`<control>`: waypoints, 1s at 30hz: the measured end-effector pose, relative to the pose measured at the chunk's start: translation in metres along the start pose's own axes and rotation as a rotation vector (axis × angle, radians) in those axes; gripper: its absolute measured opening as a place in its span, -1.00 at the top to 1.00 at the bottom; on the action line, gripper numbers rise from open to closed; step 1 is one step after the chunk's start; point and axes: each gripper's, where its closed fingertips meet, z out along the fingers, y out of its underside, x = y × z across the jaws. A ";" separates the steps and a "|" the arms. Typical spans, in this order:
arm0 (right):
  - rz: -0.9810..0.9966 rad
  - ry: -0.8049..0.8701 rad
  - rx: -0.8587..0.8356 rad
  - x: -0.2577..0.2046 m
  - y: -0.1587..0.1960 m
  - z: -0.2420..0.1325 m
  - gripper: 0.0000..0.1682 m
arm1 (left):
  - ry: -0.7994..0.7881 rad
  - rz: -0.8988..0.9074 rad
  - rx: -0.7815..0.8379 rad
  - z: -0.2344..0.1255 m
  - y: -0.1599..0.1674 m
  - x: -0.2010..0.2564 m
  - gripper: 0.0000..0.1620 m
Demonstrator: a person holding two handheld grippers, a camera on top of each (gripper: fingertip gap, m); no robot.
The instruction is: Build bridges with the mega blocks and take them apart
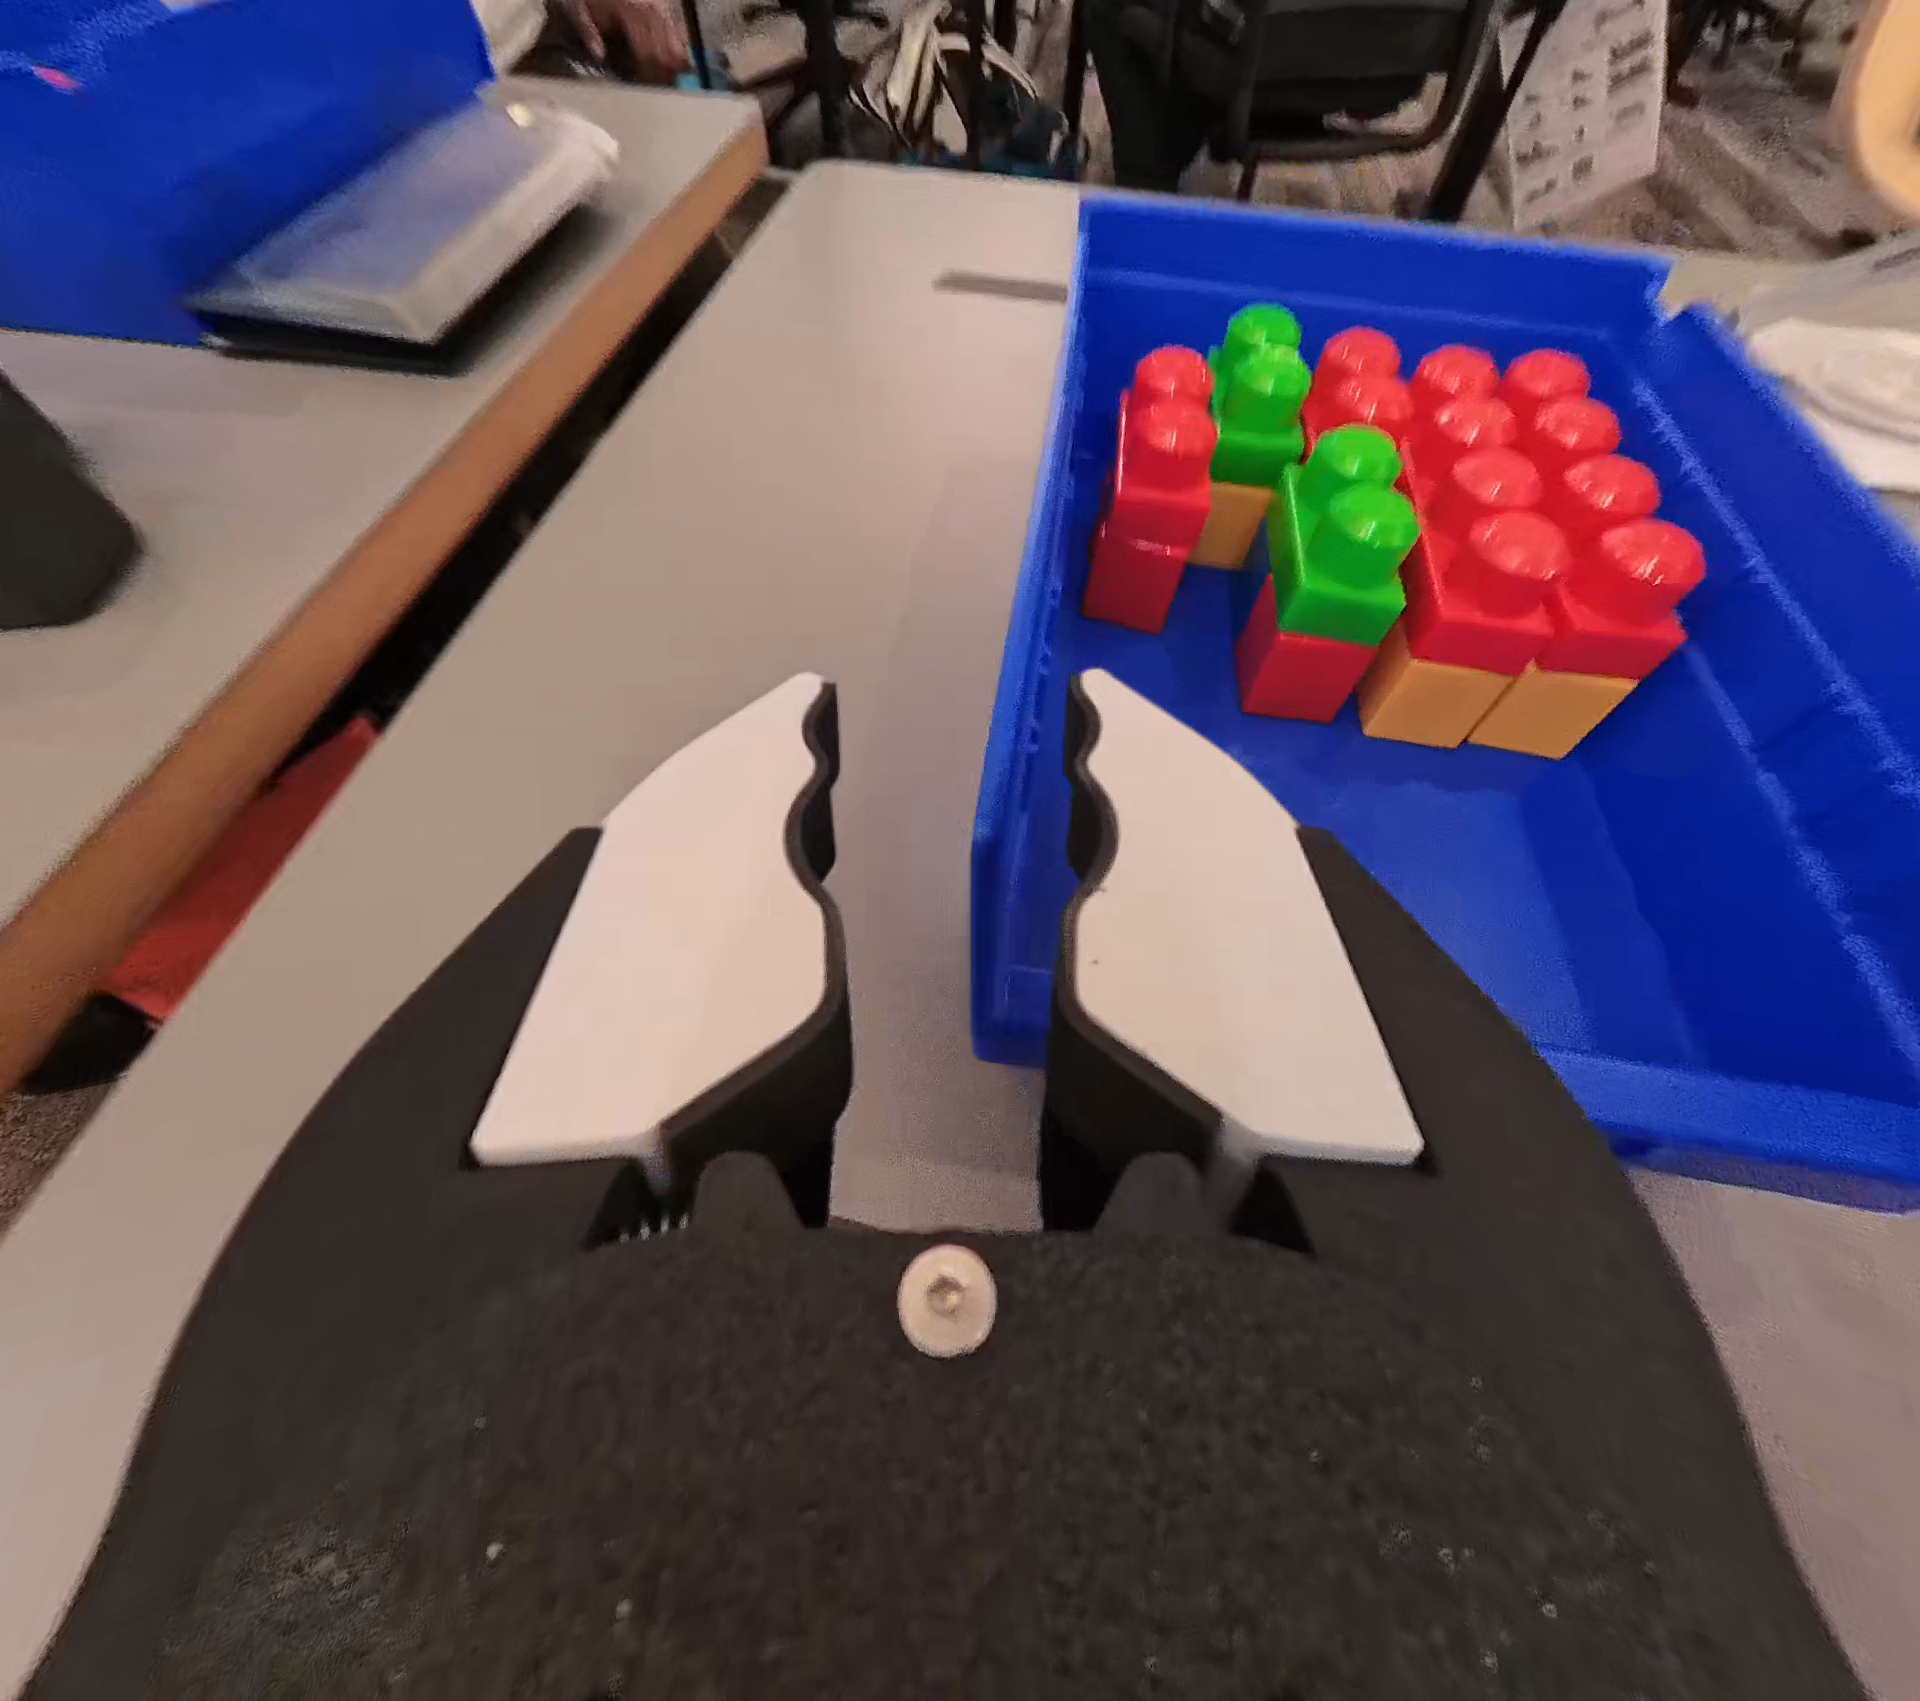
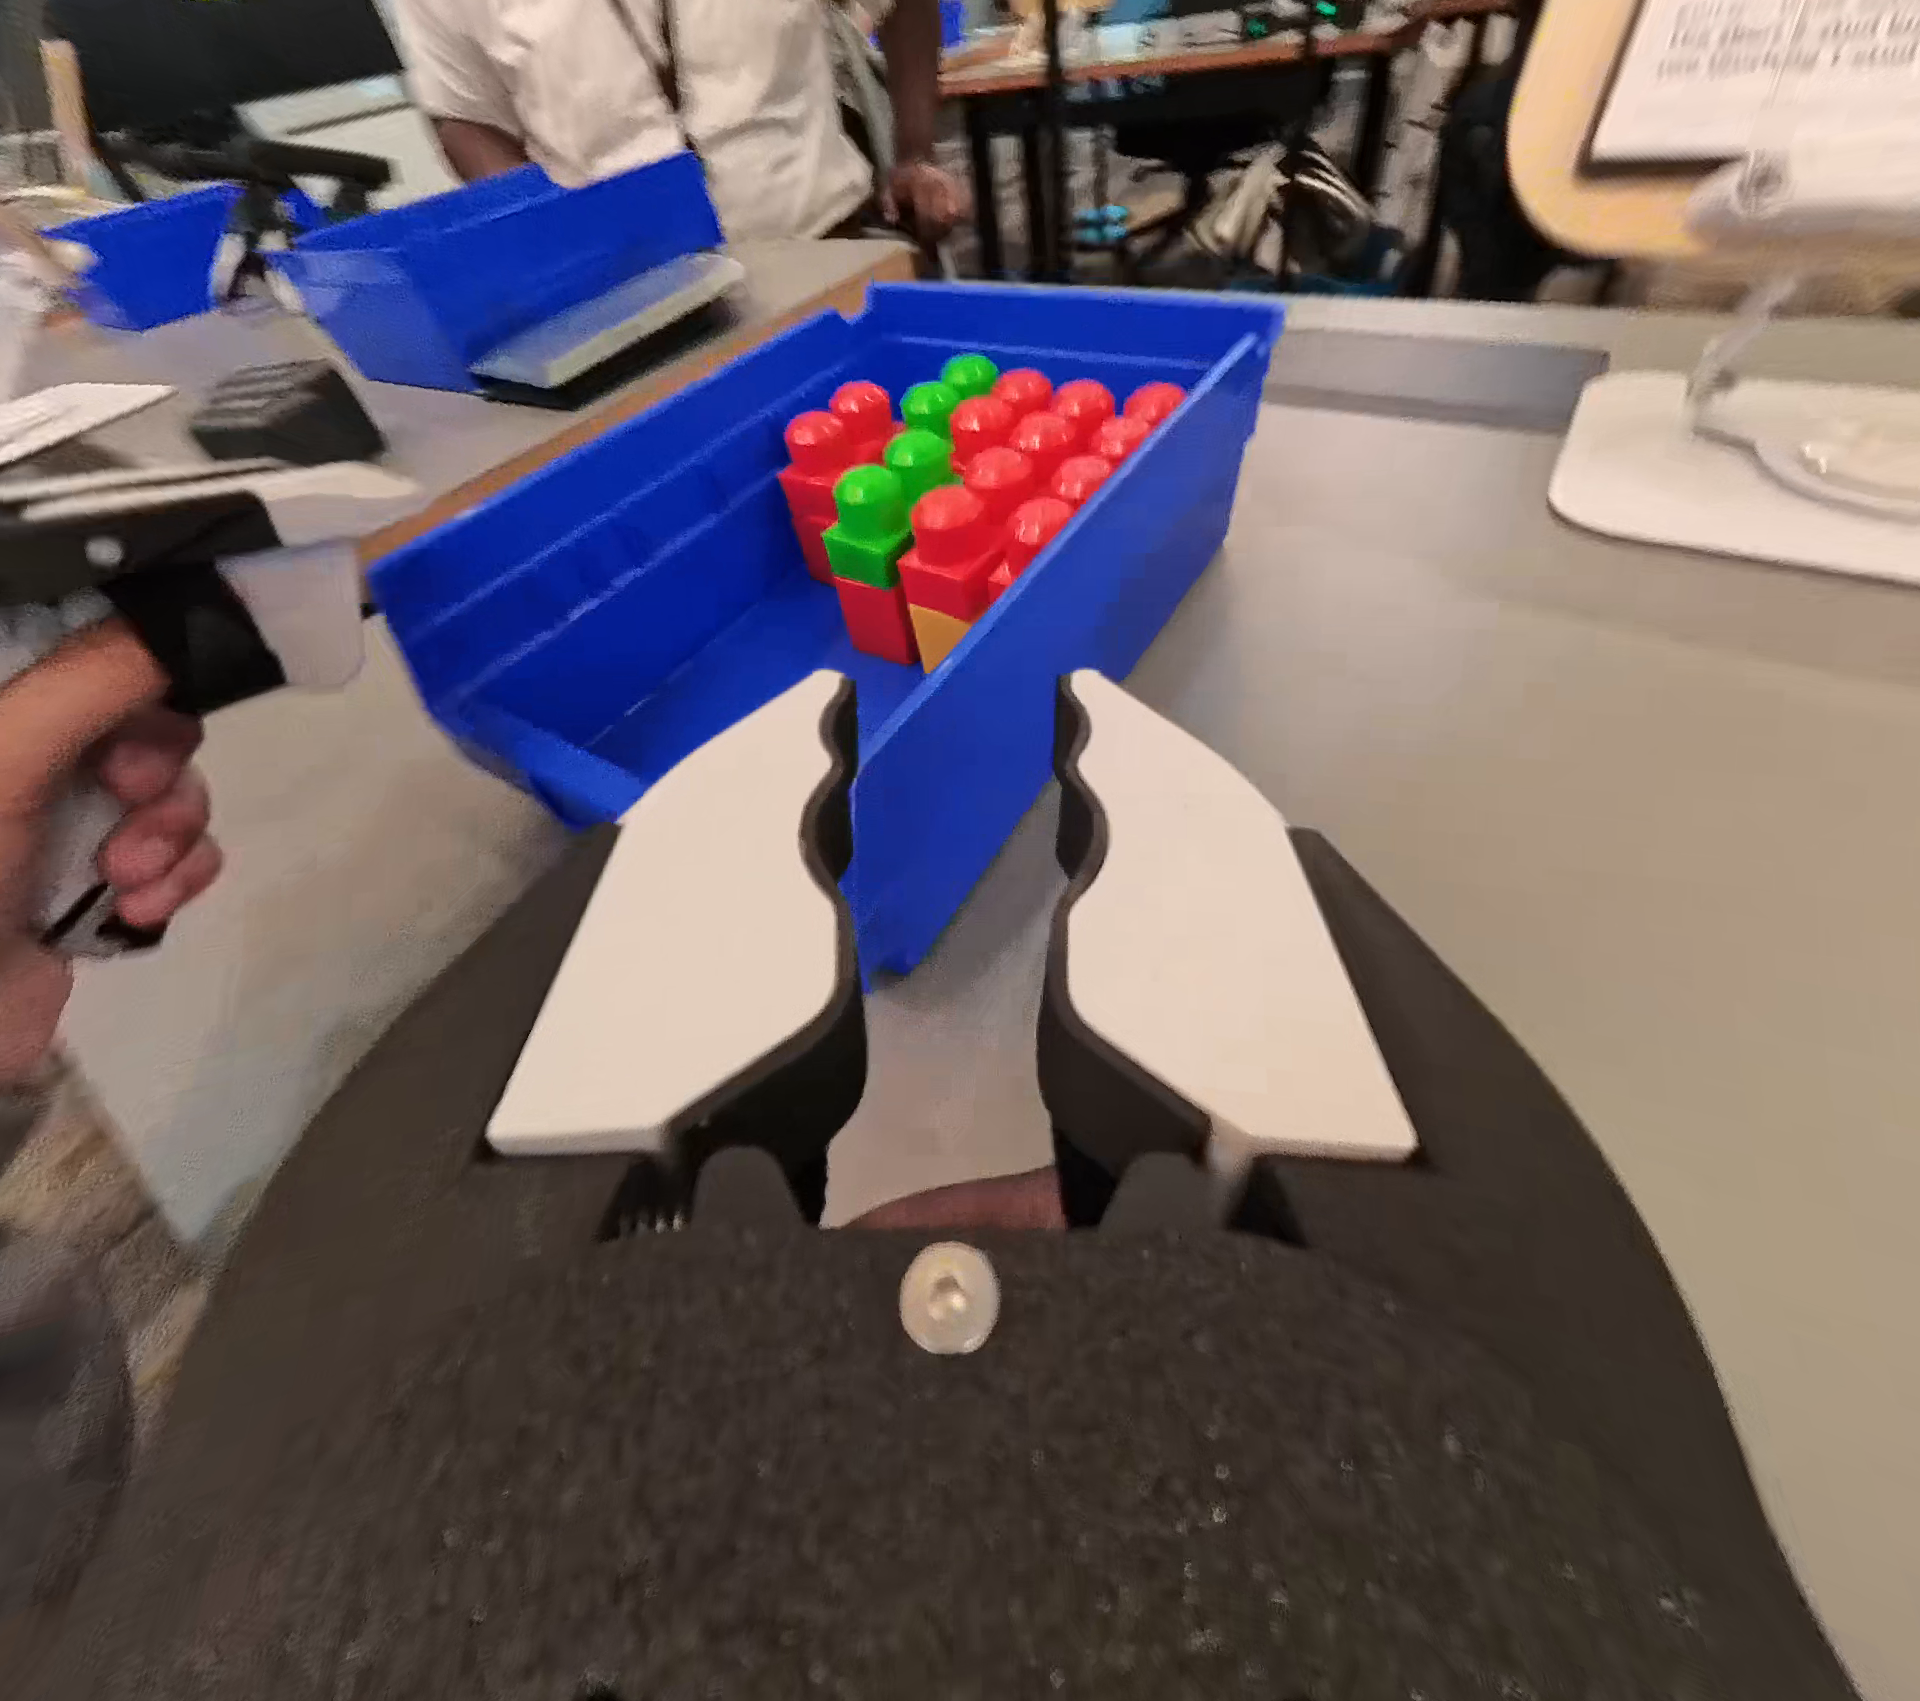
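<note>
The left tongs hold level and point forward, jaws parted with a clear gap between the white fingers, nothing between them. The right tongs point forward in the same way, jaws likewise apart and empty. In the right wrist view the left tongs appear again at the far left edge, side-on, with the person's hand curled around the black grip, fingers wrapped on the trigger.

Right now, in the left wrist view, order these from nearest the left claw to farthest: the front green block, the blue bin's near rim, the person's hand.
1. Blue bin's near rim, just right of the left claw.
2. Front green block, inside the bin.
3. Person's hand, beyond the neighbouring table, upper left.
</note>
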 end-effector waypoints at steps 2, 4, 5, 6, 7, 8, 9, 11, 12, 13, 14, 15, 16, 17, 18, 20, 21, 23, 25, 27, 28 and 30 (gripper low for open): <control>-0.036 -0.075 -0.014 0.011 -0.012 -0.024 0.56 | 0.038 -0.026 0.050 -0.021 -0.020 0.011 0.45; -0.050 -0.141 -0.057 0.032 -0.016 -0.046 0.54 | 0.130 -0.064 0.075 -0.039 -0.034 0.041 0.41; -0.046 -0.170 -0.085 0.045 -0.015 -0.057 0.51 | 0.184 -0.077 0.081 -0.047 -0.038 0.061 0.38; -0.043 -0.201 -0.103 0.058 -0.014 -0.069 0.47 | 0.239 -0.083 0.080 -0.054 -0.039 0.084 0.34; -0.051 -0.214 -0.118 0.074 -0.010 -0.081 0.46 | 0.296 -0.081 0.075 -0.060 -0.038 0.108 0.31; -0.071 -0.212 -0.135 0.091 -0.006 -0.092 0.45 | 0.347 -0.076 0.065 -0.066 -0.034 0.132 0.27; -0.099 -0.206 -0.145 0.108 0.000 -0.104 0.44 | 0.394 -0.071 0.054 -0.072 -0.027 0.156 0.25; -0.144 -0.177 -0.136 0.142 0.012 -0.128 0.41 | 0.492 -0.049 0.019 -0.084 -0.008 0.204 0.24; -0.152 -0.156 -0.117 0.158 0.017 -0.140 0.41 | 0.533 -0.028 -0.002 -0.089 0.003 0.226 0.24; -0.148 -0.135 -0.095 0.172 0.022 -0.152 0.41 | 0.564 -0.001 -0.025 -0.093 0.015 0.245 0.24; -0.135 -0.120 -0.075 0.184 0.028 -0.164 0.41 | 0.594 0.026 -0.052 -0.097 0.026 0.261 0.22; -0.113 -0.112 -0.059 0.194 0.033 -0.176 0.41 | 0.617 0.048 -0.072 -0.099 0.035 0.275 0.22; -0.071 -0.100 -0.047 0.204 0.037 -0.186 0.41 | 0.634 0.072 -0.089 -0.100 0.044 0.287 0.21; 0.000 -0.095 -0.042 0.211 0.041 -0.196 0.42 | 0.644 0.100 -0.109 -0.100 0.052 0.297 0.21; 0.074 -0.115 -0.042 0.214 0.043 -0.204 0.40 | 0.644 0.127 -0.127 -0.098 0.060 0.304 0.21; 0.137 -0.120 -0.013 0.220 0.041 -0.217 0.34 | 0.648 0.161 -0.138 -0.096 0.072 0.314 0.21; 0.125 -0.100 0.011 0.224 0.039 -0.220 0.34 | 0.661 0.167 -0.139 -0.096 0.076 0.319 0.21; 0.054 -0.050 0.030 0.232 0.039 -0.222 0.33 | 0.682 0.183 -0.153 -0.097 0.085 0.324 0.18; -0.002 -0.024 0.024 0.238 0.042 -0.218 0.33 | 0.692 0.199 -0.139 -0.098 0.088 0.324 0.16; 0.004 -0.023 0.016 0.240 0.047 -0.215 0.34 | 0.672 0.235 -0.141 -0.094 0.094 0.321 0.12; 0.012 -0.028 0.012 0.241 0.047 -0.214 0.34 | 0.657 0.247 -0.146 -0.091 0.097 0.318 0.10; 0.017 -0.021 0.020 0.242 0.046 -0.215 0.36 | 0.655 0.231 -0.158 -0.087 0.101 0.315 0.08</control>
